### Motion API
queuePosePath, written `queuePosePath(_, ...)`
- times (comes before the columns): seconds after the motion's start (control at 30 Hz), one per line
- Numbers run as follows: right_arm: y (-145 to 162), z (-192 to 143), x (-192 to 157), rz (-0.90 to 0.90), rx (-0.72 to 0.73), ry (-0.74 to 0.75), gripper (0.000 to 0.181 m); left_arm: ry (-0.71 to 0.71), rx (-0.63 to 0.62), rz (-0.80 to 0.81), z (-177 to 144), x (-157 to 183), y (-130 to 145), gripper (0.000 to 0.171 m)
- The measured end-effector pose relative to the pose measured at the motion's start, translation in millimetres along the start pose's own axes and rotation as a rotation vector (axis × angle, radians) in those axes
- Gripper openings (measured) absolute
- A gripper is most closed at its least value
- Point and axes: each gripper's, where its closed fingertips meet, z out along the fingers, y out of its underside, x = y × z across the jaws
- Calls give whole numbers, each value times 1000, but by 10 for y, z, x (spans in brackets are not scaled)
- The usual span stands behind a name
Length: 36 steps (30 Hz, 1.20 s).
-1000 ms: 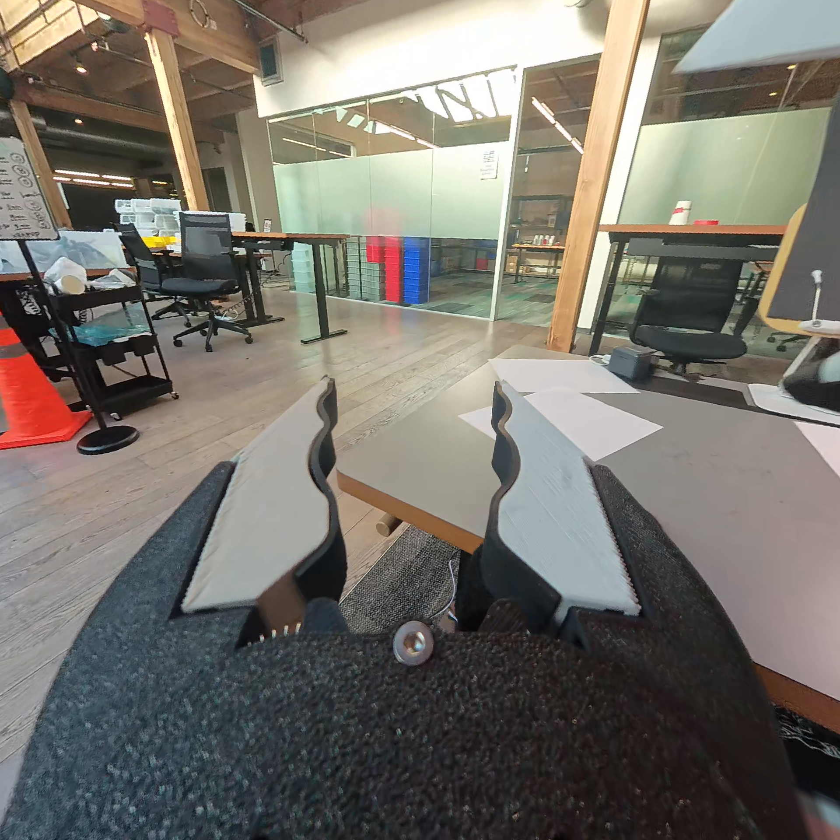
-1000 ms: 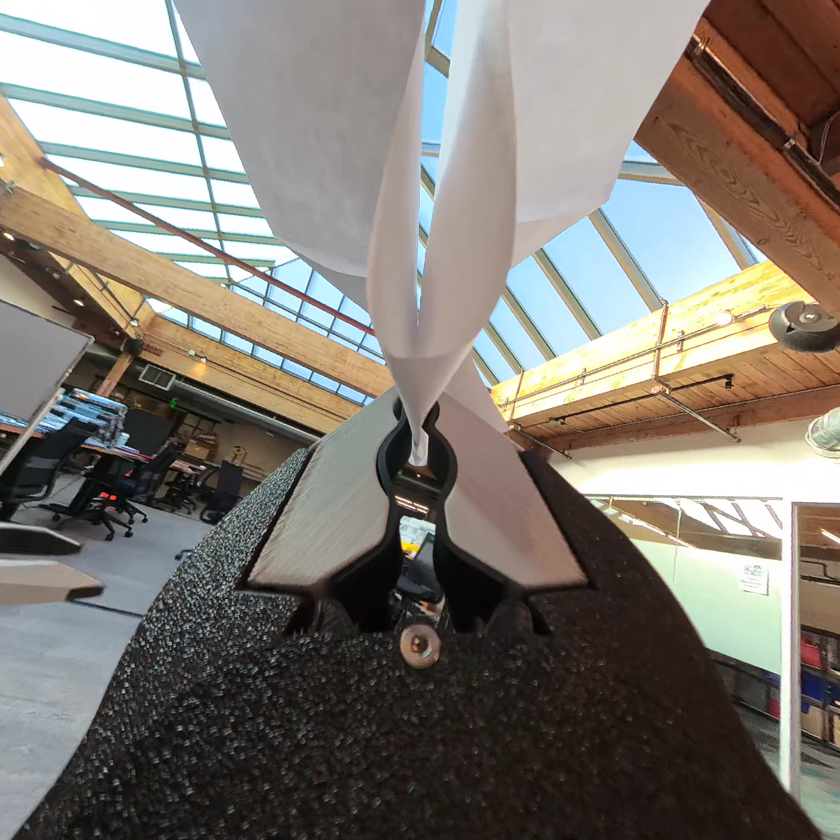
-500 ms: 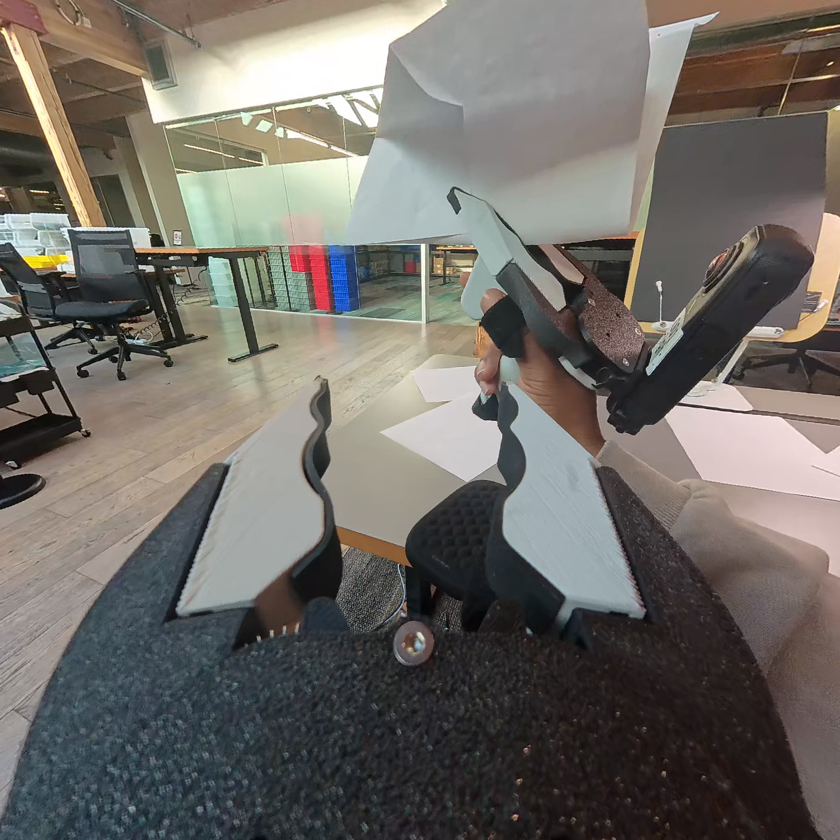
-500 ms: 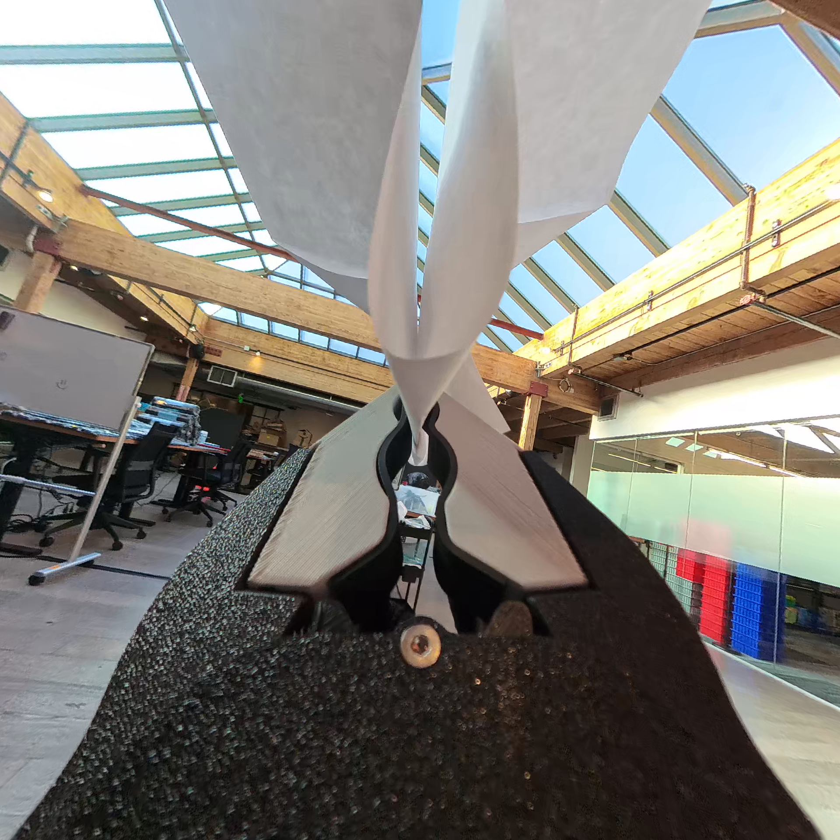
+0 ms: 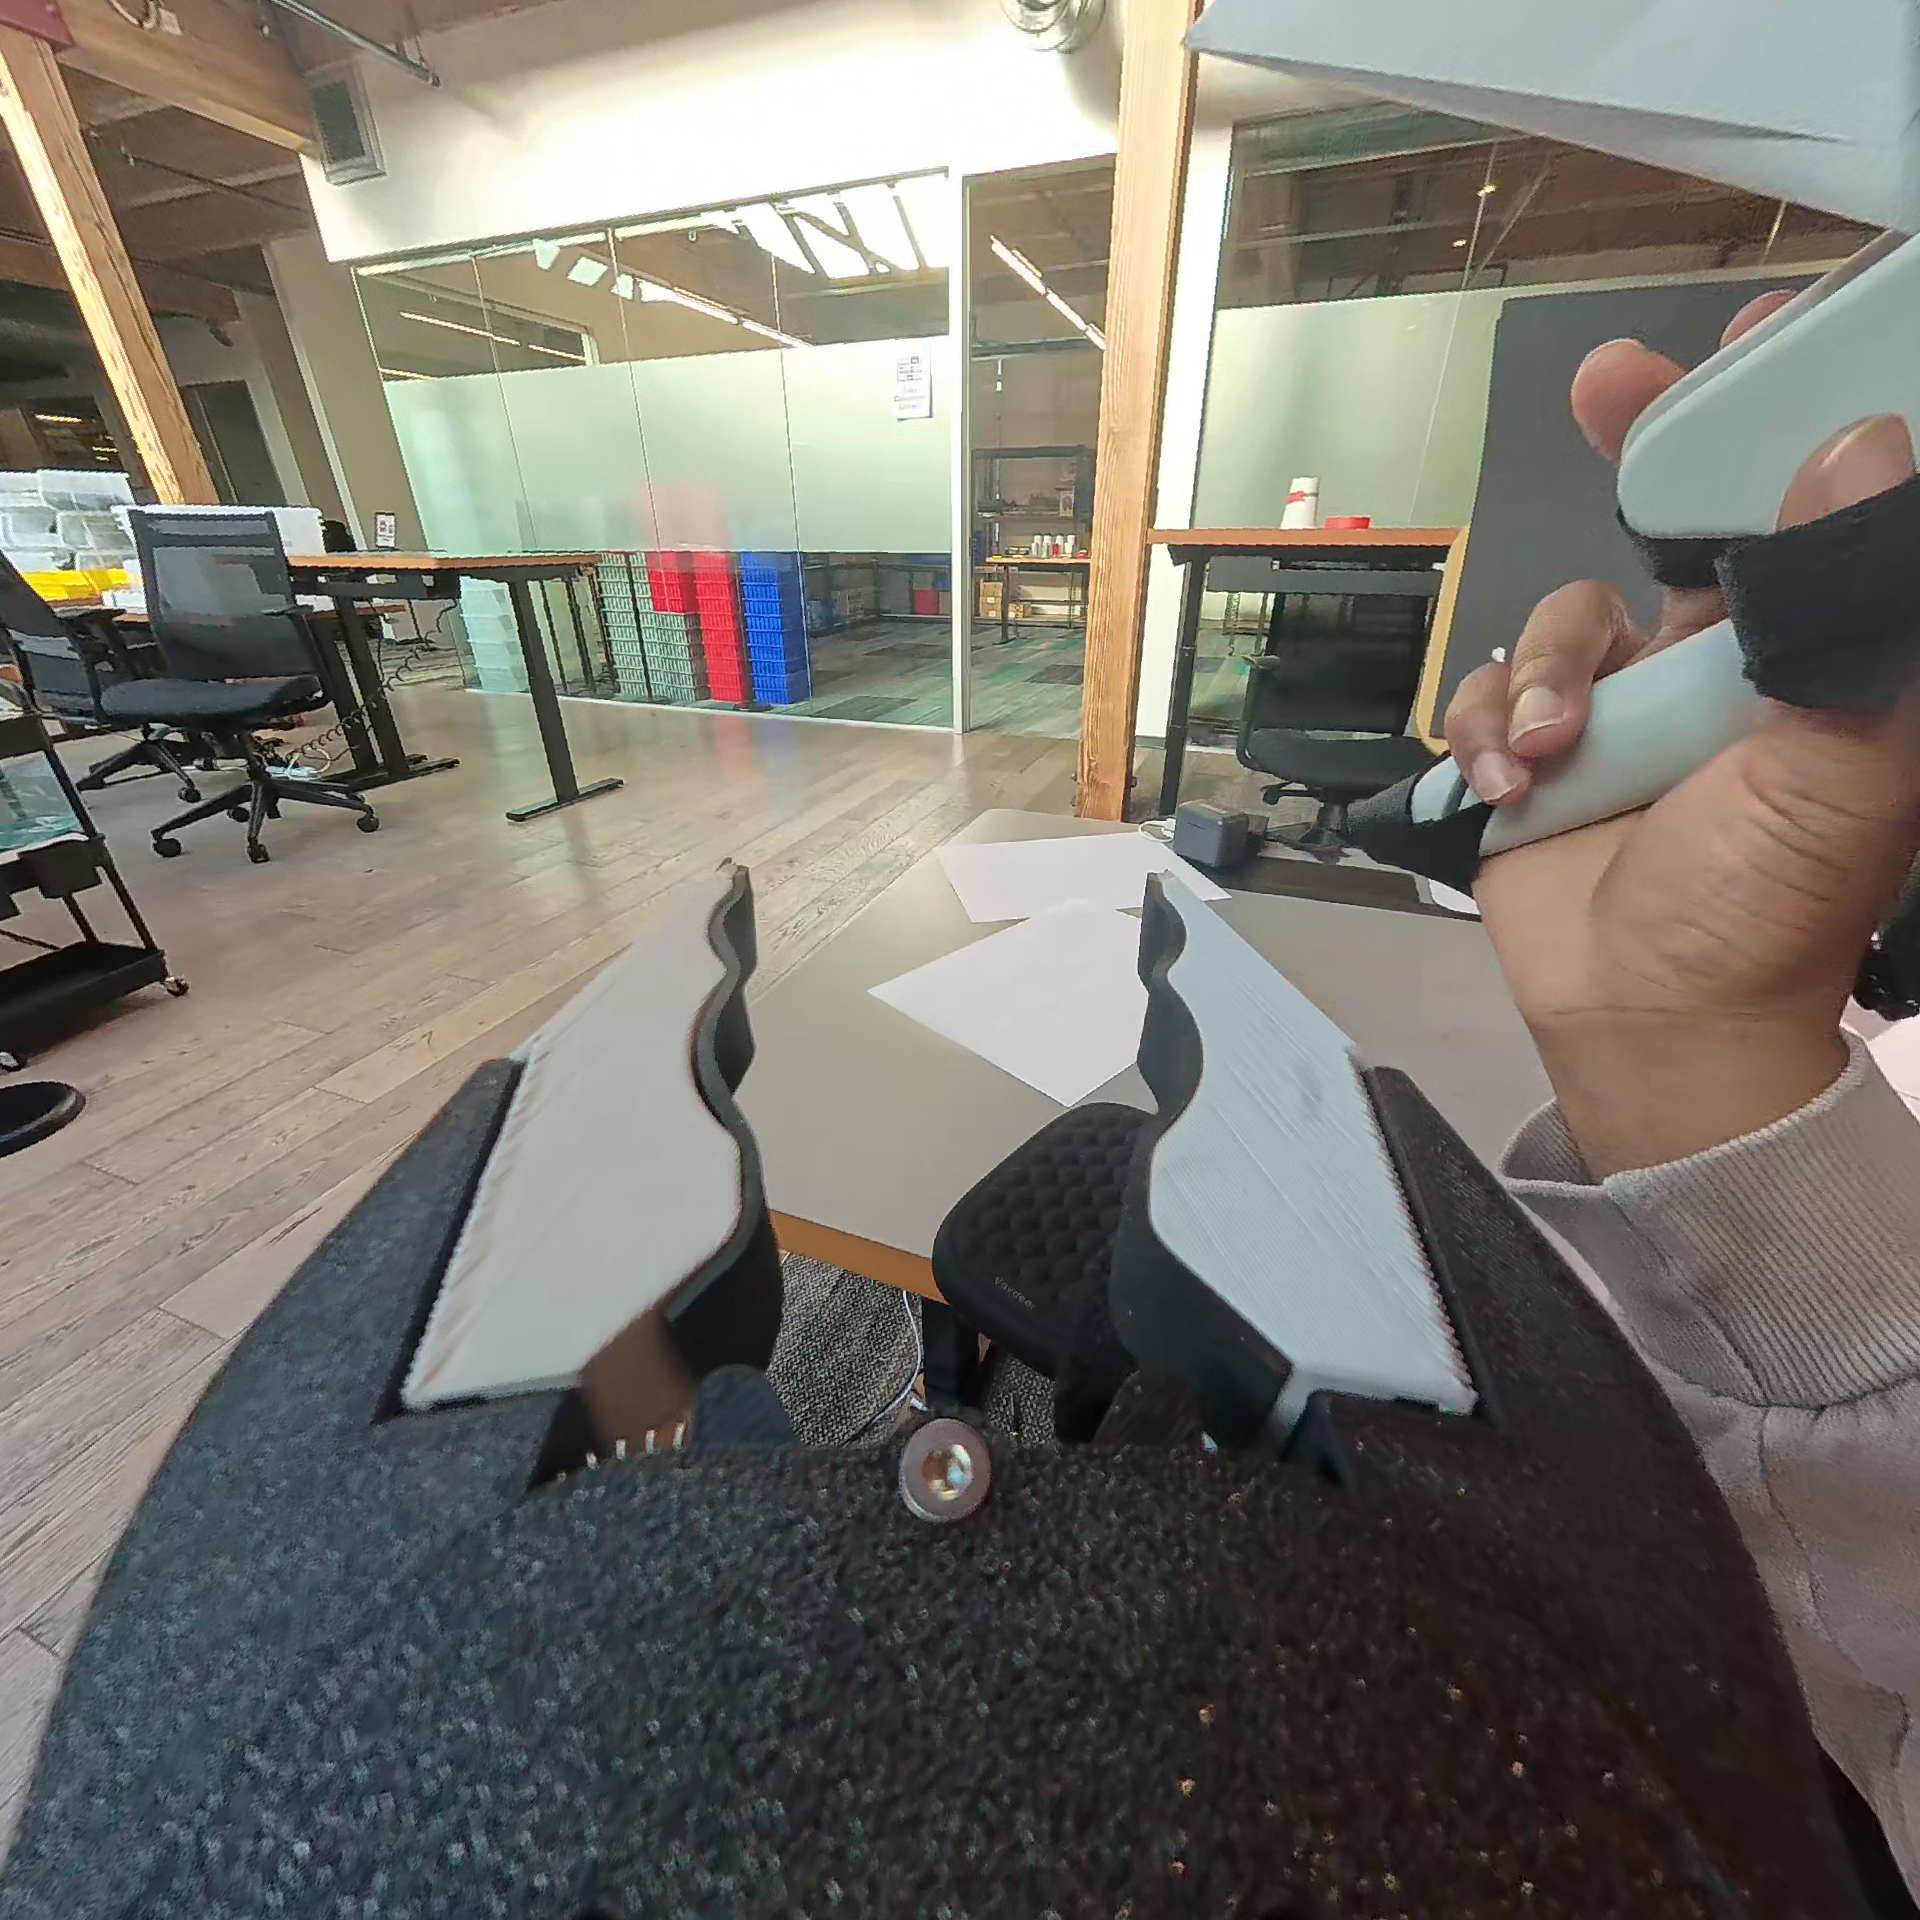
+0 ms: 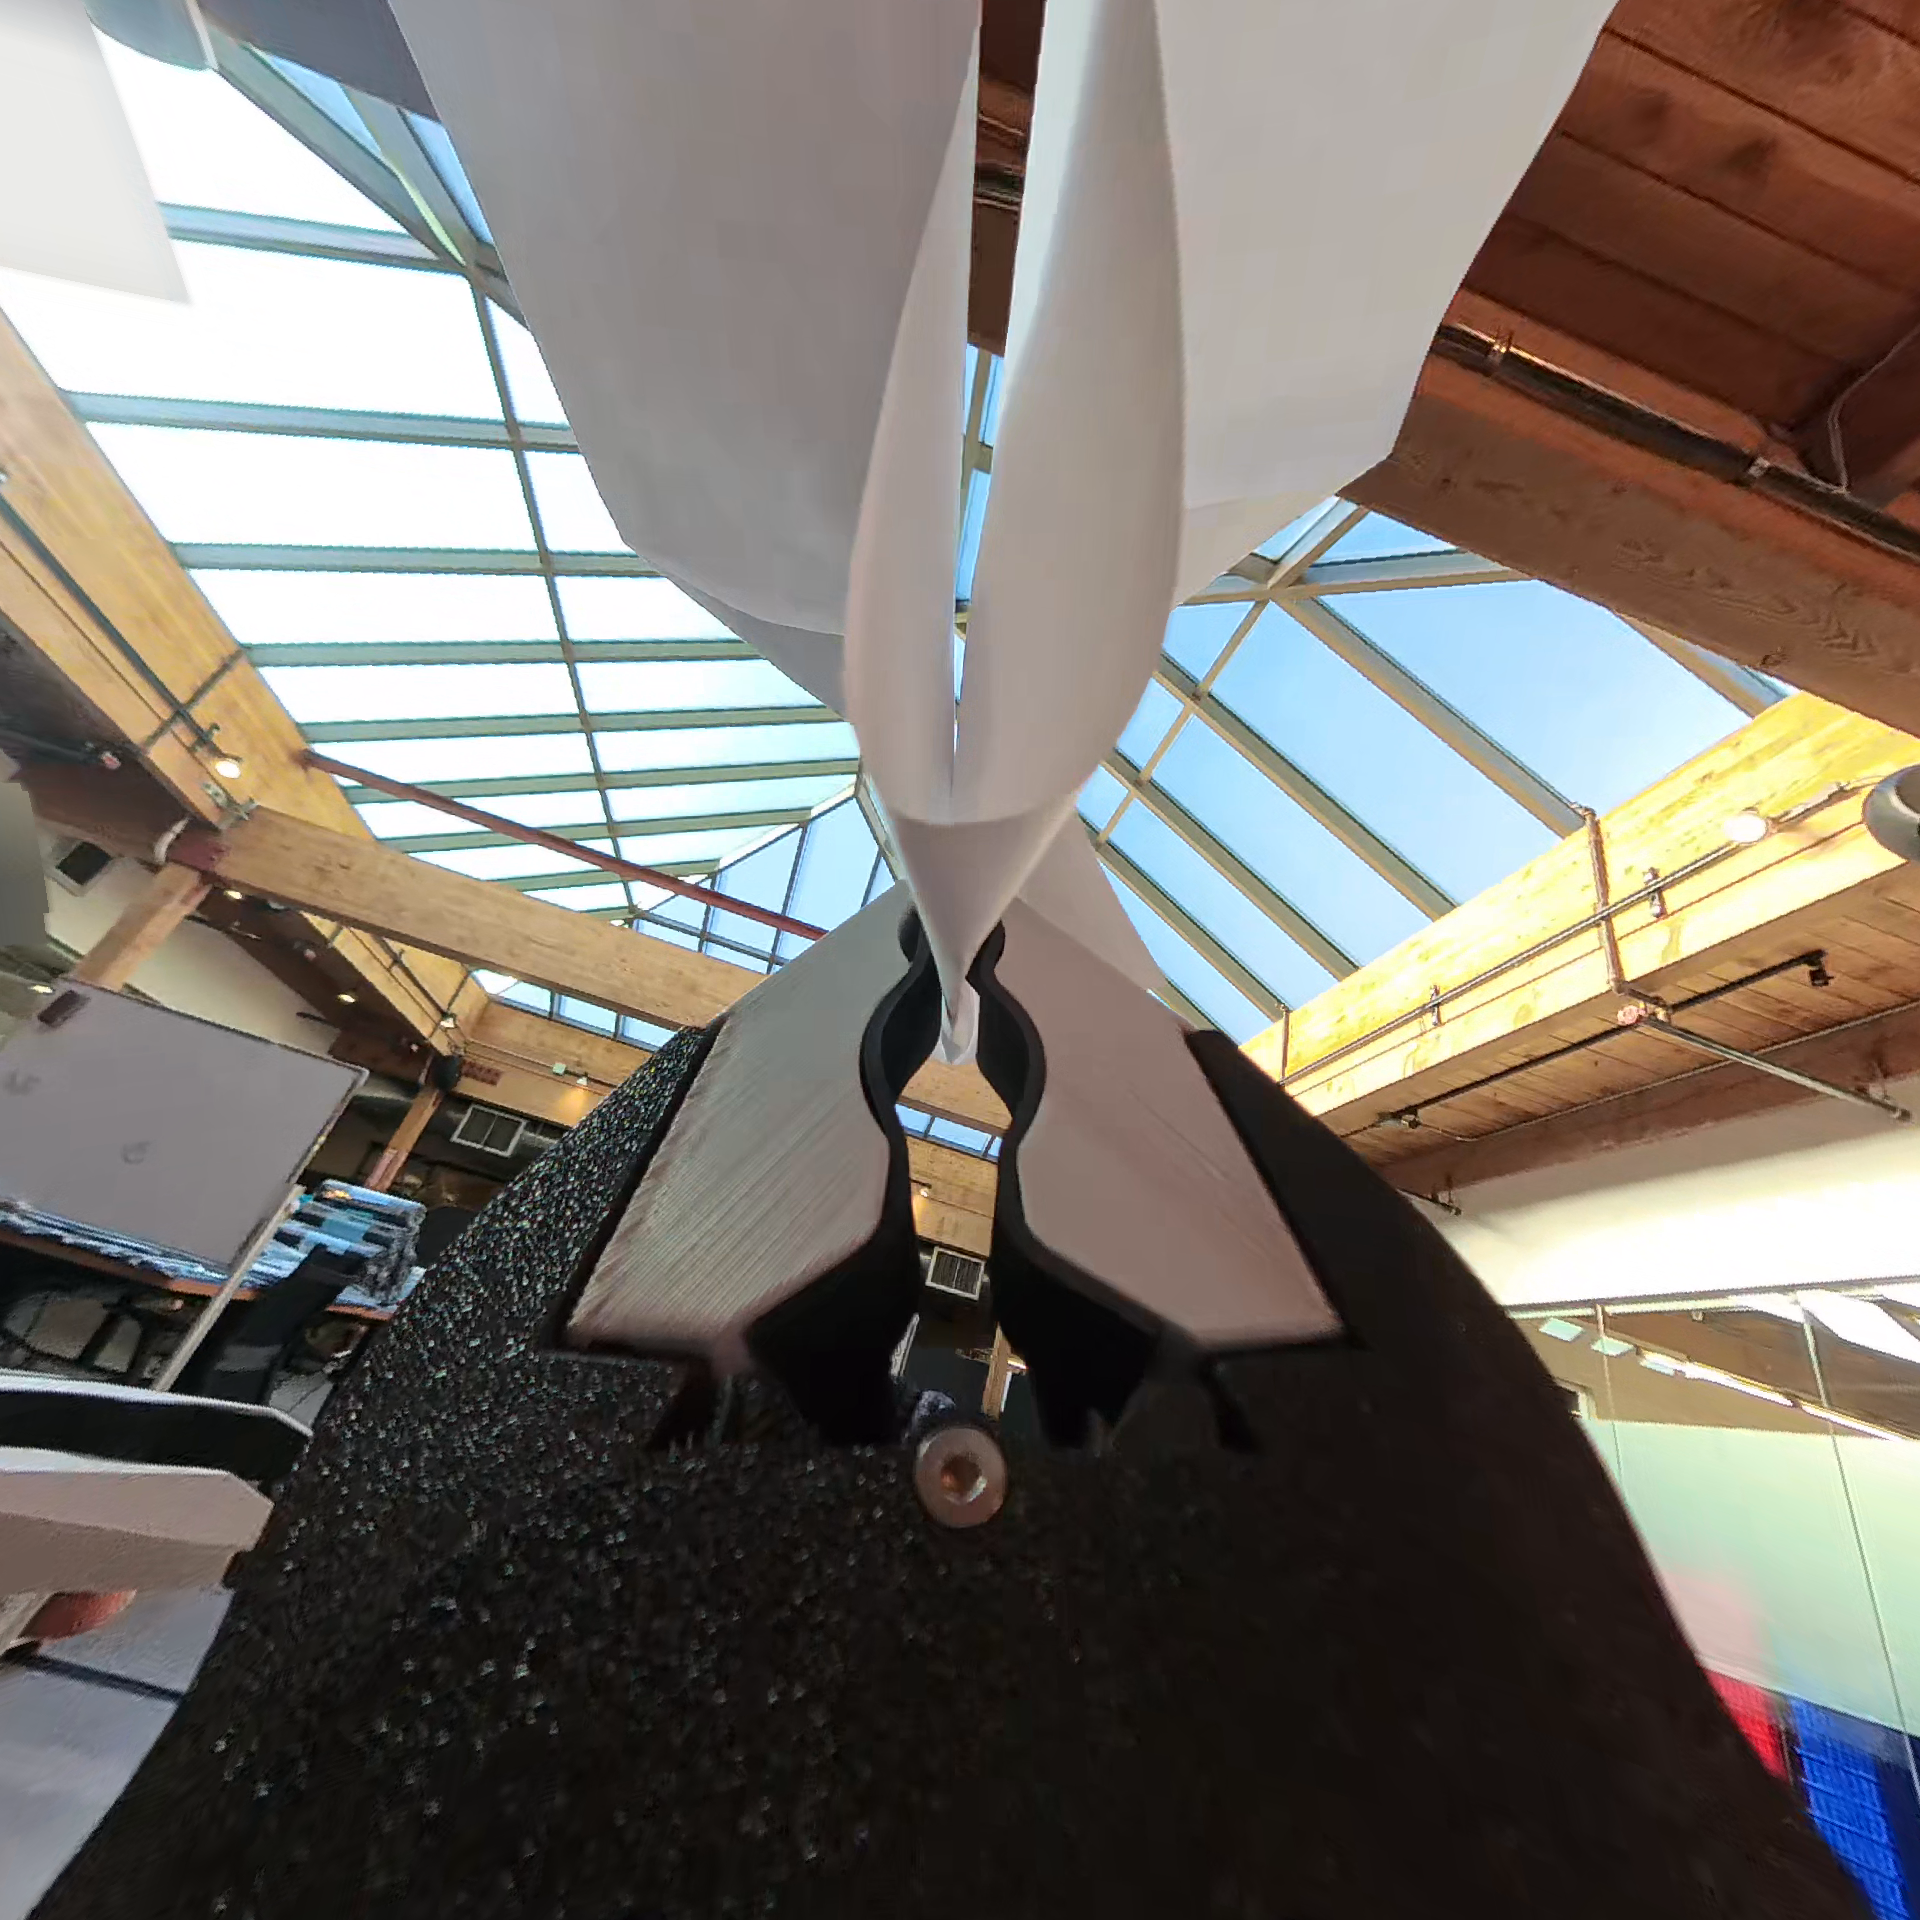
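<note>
The right claw [image 6: 951, 940] was pointed upward toward a glazed skylight [image 6: 436, 499] and was closed on a white paper sheet [image 6: 790, 343]. A gathered corner of the sheet was pinched between the two fingertips [image 6: 902, 940], and the rest of it fanned out above the claw in two folded lobes. Wooden ceiling beams [image 6: 1621, 904] were seen behind the sheet.

The left claw [image 5: 940, 894] was held wide open with nothing between its fingers. It was aimed forward and slightly down over the near corner of a grey surface [image 5: 883, 1122]. Two loose white sheets [image 5: 1023, 997] were laid flat on that surface, ahead of the claw and apart from it. A black chair back [image 5: 1029, 1226] was seen just below the surface edge, beside the right-hand finger of that claw.

At the right of the left wrist view, a hand [image 5: 1683, 914] was wrapped around the pale handle [image 5: 1621, 738] of the other gripper, with a light knitted sleeve [image 5: 1714, 1299] below it. An edge of the held sheet was visible at the upper right corner. A wooden post [image 5: 1132, 416], glass partitions and office chairs [image 5: 223, 665] were located farther off on the wooden floor.
</note>
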Motion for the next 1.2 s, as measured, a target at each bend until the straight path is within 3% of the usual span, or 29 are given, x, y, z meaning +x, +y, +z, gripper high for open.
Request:
queuePosePath(0.13, 358, 58, 122, 0, -68, 28, 0, 13, 1, 6, 8, 48, -28, 73)
queuePosePath(0.33, 1373, 118, 301, 14, -251, 77, 0, 18, 0, 13, 12, 53, -23, 73)
queuePosePath(0.5, 1620, 142, 394, -31, -296, 84, 0, 18, -11, 7, 32, 17, 41, 73)
queuePosePath(0.57, 1528, 149, 411, -46, -279, 86, 0, 25, -18, -2, 49, 18, 66, 73)
queuePosePath(0.67, 1116, 157, 358, -103, -208, 75, 0, 43, -26, -11, 60, 46, 94, 70)
queuePosePath(0.87, -273, 13, 79, -302, 15, 66, 0, 57, -25, -10, 72, 117, 144, 69)
queuePosePath(0.97, -790, -107, -41, -381, 91, 76, 0, 74, -27, -8, 82, 191, 171, 69)
queuePosePath(1.07, -976, -163, -16, -400, 111, 95, 0, 100, -21, -7, 82, 308, 178, 69)
queuePosePath(1.2, -756, -123, 190, -418, 46, 130, 0, 150, -13, -6, 94, 514, 189, 70)
